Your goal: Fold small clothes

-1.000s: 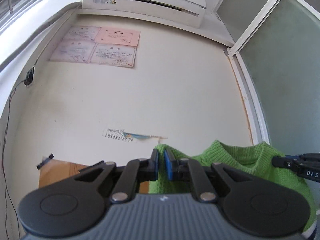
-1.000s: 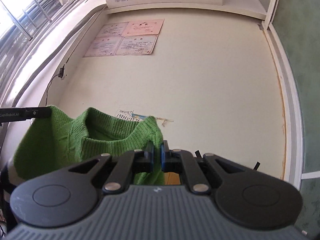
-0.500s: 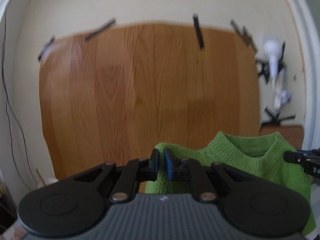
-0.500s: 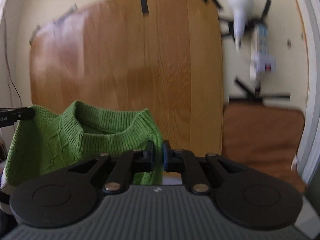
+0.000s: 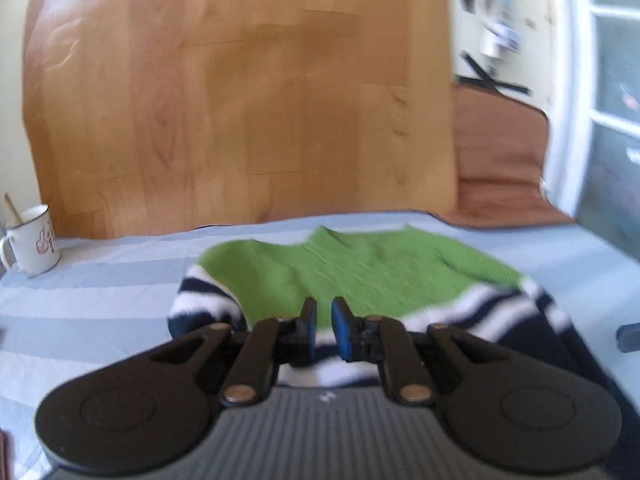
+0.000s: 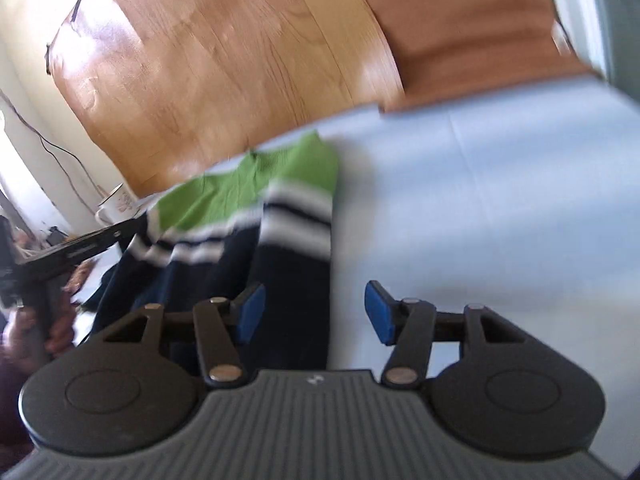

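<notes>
The left gripper (image 5: 323, 318) clamps the green striped sweater's (image 5: 360, 276) hem; the right gripper's (image 6: 312, 312) opening jaws straddle its navy edge.

Home room | striped cloth-covered table (image 5: 120, 280) | white mug (image 5: 34, 242) | wood floor (image 5: 240, 100) | brown mat (image 5: 500, 152)

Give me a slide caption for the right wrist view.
Right gripper jaws opening over the green, white and navy striped sweater lying on the pale cloth.

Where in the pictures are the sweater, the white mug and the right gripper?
sweater (image 5: 352, 276): left wrist view, on its green part.
white mug (image 5: 34, 242): left wrist view, on its side wall.
right gripper (image 6: 314, 312): right wrist view, midway between its opening blue-padded fingertips.
</notes>
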The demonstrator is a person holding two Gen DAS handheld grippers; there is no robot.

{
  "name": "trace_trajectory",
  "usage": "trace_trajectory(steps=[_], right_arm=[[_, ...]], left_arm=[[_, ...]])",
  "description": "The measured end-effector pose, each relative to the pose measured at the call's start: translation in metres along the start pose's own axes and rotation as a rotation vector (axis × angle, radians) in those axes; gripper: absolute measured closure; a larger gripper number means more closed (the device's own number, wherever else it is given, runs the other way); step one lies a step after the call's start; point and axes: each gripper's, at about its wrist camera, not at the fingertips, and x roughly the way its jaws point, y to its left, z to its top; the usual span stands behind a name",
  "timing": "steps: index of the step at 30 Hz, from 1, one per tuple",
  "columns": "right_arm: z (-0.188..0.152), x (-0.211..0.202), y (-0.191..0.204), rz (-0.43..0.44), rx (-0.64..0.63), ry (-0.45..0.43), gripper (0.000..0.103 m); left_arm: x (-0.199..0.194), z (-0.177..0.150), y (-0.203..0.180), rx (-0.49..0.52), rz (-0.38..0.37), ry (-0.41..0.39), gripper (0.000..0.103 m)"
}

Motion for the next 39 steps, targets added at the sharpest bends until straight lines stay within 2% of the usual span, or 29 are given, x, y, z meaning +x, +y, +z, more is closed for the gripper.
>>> trace_trajectory(steps=[2,3,4,5,7,9,12,15,17,19,20,21,22,23,25,28,30,33,35,36,37,39], right_arm=[[-0.023,-0.003,0.006,-0.002,0.016,0.016,0.049],[-0.032,-0.004,0.015,0.000,-0.002,-0.007,0.070],[-0.039,-0.007,0.024,0.006,-0.024,0.020,0.093],[-0.042,-0.008,0.030,-0.002,-0.039,0.031,0.093],[-0.036,-0.010,0.046,-0.077,-0.141,-0.008,0.094],[-0.017,-0.021,0.058,-0.196,-0.276,-0.083,0.094],[0.035,-0.029,0.055,-0.533,-0.514,-0.244,0.094],[0.090,-0.008,0.025,-0.815,-0.638,-0.306,0.094],[0.116,0.016,0.002,-0.867,-0.624,-0.264,0.092],[0.125,0.043,-0.006,-0.895,-0.583,-0.202,0.077],[0.123,0.050,-0.003,-0.912,-0.563,-0.211,0.073],[0.116,0.047,0.005,-0.893,-0.531,-0.246,0.070],[0.108,0.039,0.015,-0.822,-0.488,-0.277,0.068],[0.098,0.028,0.025,-0.732,-0.441,-0.300,0.068],[0.076,0.005,0.041,-0.476,-0.321,-0.298,0.068],[0.033,-0.012,0.063,-0.045,-0.162,-0.174,0.069],[0.004,-0.016,0.078,0.119,-0.125,-0.110,0.066],[-0.022,-0.009,0.096,0.237,-0.075,-0.034,0.054],[-0.031,0.001,0.100,0.276,-0.041,0.011,0.053],[-0.037,0.006,0.106,0.275,-0.037,0.030,0.063],[-0.043,0.010,0.110,0.274,-0.033,0.049,0.085],[-0.042,0.001,0.114,0.240,-0.039,0.034,0.088]], left_arm=[[0.002,-0.011,-0.008,0.033,0.001,0.012,0.092],[0.006,-0.015,-0.011,0.041,0.005,0.027,0.092],[0.011,-0.020,-0.013,0.043,0.010,0.048,0.092],[0.017,-0.023,-0.016,0.043,0.013,0.070,0.092],[0.029,-0.028,-0.018,0.046,0.037,0.112,0.092],[0.029,-0.028,-0.014,0.026,0.038,0.109,0.091],[0.033,-0.028,-0.006,0.008,0.044,0.124,0.091],[0.036,-0.026,-0.009,0.024,0.060,0.126,0.091],[0.036,-0.025,-0.010,0.043,0.067,0.125,0.091],[0.037,-0.025,-0.010,0.048,0.074,0.125,0.088],[0.038,-0.024,-0.009,0.043,0.077,0.125,0.086],[0.038,-0.024,-0.008,0.039,0.079,0.125,0.085],[0.038,-0.023,-0.006,0.036,0.080,0.125,0.084],[0.038,-0.022,-0.005,0.035,0.079,0.126,0.084],[0.039,-0.021,-0.007,0.039,0.083,0.126,0.084],[0.041,-0.024,-0.006,0.038,0.081,0.122,0.084],[0.041,-0.025,-0.006,0.028,0.077,0.119,0.084],[0.041,-0.027,-0.011,0.018,0.081,0.118,0.082],[0.041,-0.028,-0.012,0.017,0.083,0.117,0.079],[0.041,-0.028,-0.013,0.015,0.083,0.116,0.079],[0.041,-0.028,-0.013,0.014,0.082,0.116,0.079],[0.042,-0.029,-0.013,0.013,0.081,0.115,0.079]])
